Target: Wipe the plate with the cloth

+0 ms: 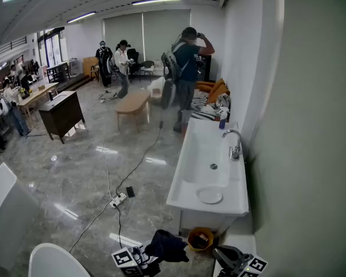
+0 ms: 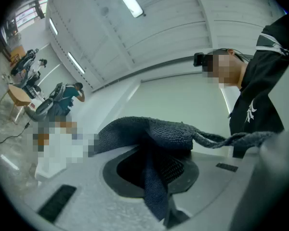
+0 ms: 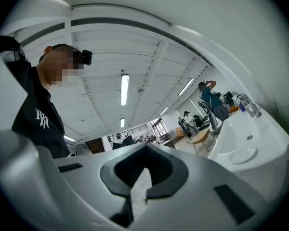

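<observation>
**Cloth in the left gripper, plate waiting ahead**

The left gripper (image 2: 156,177) is clamping the dark cloth (image 2: 149,134). The fabric is bunching above its jaws, and one strip is hanging down through the gap between them. A thin tail of the cloth is trailing off to that gripper's right. In the head view the cloth (image 1: 166,246) is draping off the front of the left gripper (image 1: 144,257).

The right gripper (image 3: 137,177) is holding its jaws pressed together with nothing between them. In the head view the right gripper (image 1: 235,259) is sitting beside the left one.

The white plate (image 1: 209,196) is lying on the near end of the white sink (image 1: 184,180). It is ahead of both grippers and well apart from them. Seen from the right gripper, the plate (image 3: 243,155) is lying off to the right of the jaws. The faucet (image 1: 235,143) is standing beyond the plate. An orange basket (image 1: 200,239) is sitting between the grippers and the sink.
</observation>
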`<state>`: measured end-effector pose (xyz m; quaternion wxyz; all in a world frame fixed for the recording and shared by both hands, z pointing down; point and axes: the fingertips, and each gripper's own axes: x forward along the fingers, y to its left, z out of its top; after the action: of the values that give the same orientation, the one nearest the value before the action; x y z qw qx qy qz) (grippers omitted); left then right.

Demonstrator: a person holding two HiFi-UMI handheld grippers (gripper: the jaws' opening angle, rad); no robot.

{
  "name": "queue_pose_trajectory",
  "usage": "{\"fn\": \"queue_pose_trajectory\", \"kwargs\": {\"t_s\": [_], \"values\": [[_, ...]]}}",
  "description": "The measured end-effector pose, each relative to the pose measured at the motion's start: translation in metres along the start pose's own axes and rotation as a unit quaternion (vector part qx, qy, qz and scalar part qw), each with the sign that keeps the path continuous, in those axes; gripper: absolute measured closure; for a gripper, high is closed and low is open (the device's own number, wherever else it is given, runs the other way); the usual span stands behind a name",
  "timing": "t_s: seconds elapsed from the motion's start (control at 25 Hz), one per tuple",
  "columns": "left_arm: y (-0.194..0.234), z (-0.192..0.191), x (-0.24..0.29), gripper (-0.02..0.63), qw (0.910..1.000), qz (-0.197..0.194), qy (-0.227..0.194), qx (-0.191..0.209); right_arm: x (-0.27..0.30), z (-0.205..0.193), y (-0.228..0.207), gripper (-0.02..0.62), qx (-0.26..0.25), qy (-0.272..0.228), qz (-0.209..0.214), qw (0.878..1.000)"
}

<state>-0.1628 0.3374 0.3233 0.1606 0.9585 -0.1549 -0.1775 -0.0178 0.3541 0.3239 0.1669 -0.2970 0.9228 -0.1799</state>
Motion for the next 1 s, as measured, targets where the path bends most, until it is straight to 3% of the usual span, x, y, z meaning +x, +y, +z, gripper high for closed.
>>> {"fn": "queue_pose_trajectory", "kwargs": {"t_s": [0.44, 0.68, 0.88, 1.0], "values": [[-0.009, 0.004, -0.005, 0.566, 0.9998, -0.017, -0.005, 0.004, -0.002, 0.002, 0.009, 0.591, -0.002, -0.011, -0.002, 1.000], [-0.013, -0.009, -0.021, 0.566, 0.9998, -0.014, 0.007, -0.015, -0.010, -0.013, 0.021, 0.591, 0.003, -0.007, -0.015, 1.000], [0.004, -0.014, -0.016, 0.566, 0.9995, -0.016, 0.025, 0.012, 0.001, -0.008, 0.016, 0.590, -0.001, -0.011, -0.011, 1.000], [0.010, -0.022, -0.018, 0.566, 0.9987, -0.015, 0.044, 0.021, 0.003, -0.012, 0.014, 0.589, -0.011, -0.018, -0.032, 0.999]]}}
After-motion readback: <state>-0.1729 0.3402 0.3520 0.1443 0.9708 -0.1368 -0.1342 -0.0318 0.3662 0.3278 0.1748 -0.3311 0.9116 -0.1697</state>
